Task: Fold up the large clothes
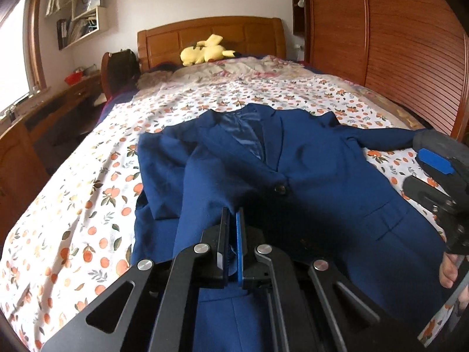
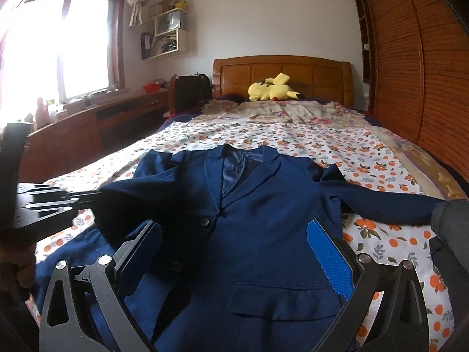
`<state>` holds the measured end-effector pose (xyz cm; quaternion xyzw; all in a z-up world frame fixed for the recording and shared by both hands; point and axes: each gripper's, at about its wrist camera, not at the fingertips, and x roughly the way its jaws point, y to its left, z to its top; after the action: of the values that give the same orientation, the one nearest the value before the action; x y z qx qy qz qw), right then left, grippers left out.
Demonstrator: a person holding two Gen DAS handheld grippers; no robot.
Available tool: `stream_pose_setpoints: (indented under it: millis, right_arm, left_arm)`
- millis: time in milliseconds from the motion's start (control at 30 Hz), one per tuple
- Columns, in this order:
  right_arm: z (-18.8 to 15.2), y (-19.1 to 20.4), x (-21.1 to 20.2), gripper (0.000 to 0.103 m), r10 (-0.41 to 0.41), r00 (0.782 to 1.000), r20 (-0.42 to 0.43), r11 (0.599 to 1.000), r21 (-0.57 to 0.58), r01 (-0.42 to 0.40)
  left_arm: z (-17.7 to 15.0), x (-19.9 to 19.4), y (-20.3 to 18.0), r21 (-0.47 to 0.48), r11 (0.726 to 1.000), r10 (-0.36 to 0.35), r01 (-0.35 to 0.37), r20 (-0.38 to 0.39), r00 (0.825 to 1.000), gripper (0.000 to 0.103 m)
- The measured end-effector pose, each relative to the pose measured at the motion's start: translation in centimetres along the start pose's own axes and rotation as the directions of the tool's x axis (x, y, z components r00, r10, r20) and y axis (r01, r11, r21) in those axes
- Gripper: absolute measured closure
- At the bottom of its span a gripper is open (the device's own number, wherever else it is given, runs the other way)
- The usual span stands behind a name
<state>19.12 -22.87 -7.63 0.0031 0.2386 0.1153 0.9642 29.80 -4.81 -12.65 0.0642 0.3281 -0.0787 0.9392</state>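
Left wrist view: your left gripper has its fingers pinched on the folded-in sleeve of the navy blue suit jacket, which lies face up on the orange-print bedsheet. Your right gripper hangs wide open above the jacket, holding nothing.

Left gripper: black linkage arms, silver pivot pins, one blue pad | Right gripper: same black frame, textured blue pad | Hand: bare skin
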Motion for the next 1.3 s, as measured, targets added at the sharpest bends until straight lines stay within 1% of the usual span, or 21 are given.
stream_pose_setpoints:
  millis: [167,300,433,467,500,533,567,600,633,700,767,900,1033,1133,1200,1233,1300]
  right_arm:
    - [-0.1,0.4,0.5,0.006,-0.02,1.0,-0.01,1.0,-0.01,0.02]
    - [0.0,0.5,1.0,0.006,-0.031,0.999,-0.017,0.999,-0.01,0.031]
    - [0.2,0.8,1.7,0.006,-0.032,0.999,-0.025,0.999,-0.011,0.032]
    - [0.2,0.9,1.8,0.006,-0.031,0.999,-0.026,0.999,-0.013,0.031]
    - [0.2,1.1,1.9,0.007,-0.029,0.999,-0.026,0.999,-0.014,0.029]
    - [0.2,1.3,2.0,0.006,-0.027,0.999,-0.027,1.0,-0.016,0.027]
    - [0.3,1.5,2.1,0.006,-0.023,0.999,-0.027,1.0,-0.019,0.023]
    - [0.3,1.7,2.2,0.006,-0.02,0.999,-0.028,1.0,-0.022,0.019]
    - [0.3,2.0,2.3,0.006,-0.016,0.999,-0.029,1.0,-0.025,0.016]
    - [0.3,2.6,2.6,0.006,-0.006,0.999,-0.032,0.999,-0.035,0.005]
    - [0.3,3.4,2.8,0.006,0.008,0.999,-0.036,0.999,-0.045,-0.009]
    - [0.2,5.5,3.0,0.007,0.052,0.997,-0.048,0.996,-0.074,-0.055]
    - [0.0,8.2,3.5,0.007,0.113,0.991,-0.068,0.986,-0.112,-0.12]
    - [-0.2,10.3,4.0,0.015,0.165,0.982,-0.093,0.975,-0.138,-0.176]
    - [-0.5,12.5,4.5,0.021,0.21,0.97,-0.125,0.959,-0.166,-0.229]
    - [-0.7,13.4,4.8,0.022,0.225,0.964,-0.139,0.952,-0.178,-0.248]
    - [-1.1,15.1,5.4,0.029,0.248,0.954,-0.168,0.938,-0.203,-0.28]
  left_arm:
    - [-0.6,-0.9,0.5,-0.003,1.0,0.019,-0.019,0.019,1.0,0.099]
    - [-1.1,-1.8,1.5,-0.019,1.0,0.015,-0.015,0.024,1.0,0.099]
    - [-1.5,-2.5,2.1,-0.025,0.999,0.023,-0.022,0.031,0.999,0.093]
    - [-1.6,-2.8,2.2,-0.026,0.999,0.029,-0.028,0.036,0.999,0.086]
    - [-1.7,-3.1,2.4,-0.026,0.999,0.031,-0.03,0.041,0.999,0.07]
    - [-1.8,-3.4,2.5,-0.028,0.999,0.036,-0.034,0.047,0.998,0.061]
    - [-1.9,-3.7,2.7,-0.031,0.999,0.041,-0.04,0.056,0.998,0.051]
    - [-2.0,-4.1,2.8,-0.032,0.999,0.045,-0.043,0.067,0.997,0.043]
    - [-2.2,-4.4,3.0,-0.034,0.998,0.048,-0.046,0.073,0.996,0.038]
    - [-2.5,-4.9,3.5,-0.04,0.998,0.06,-0.056,0.085,0.995,0.019]
    - [-2.8,-5.5,4.1,-0.046,0.997,0.073,-0.068,0.1,0.992,0.007]
    - [-3.5,-6.8,6.1,-0.072,0.991,0.117,-0.109,0.123,0.986,0.003]
    - [-4.1,-8.0,8.2,-0.103,0.987,0.137,-0.125,0.128,0.982,0.003]
    - [-4.7,-8.8,9.7,-0.127,0.984,0.144,-0.128,0.13,0.981,0.003]
    - [-5.0,-9.2,10.4,-0.135,0.982,0.147,-0.129,0.129,0.981,0.003]
    - [-5.1,-9.4,10.6,-0.136,0.982,0.148,-0.13,0.127,0.981,0.003]
    - [-5.5,-9.7,11.0,-0.135,0.982,0.15,-0.133,0.126,0.981,0.003]
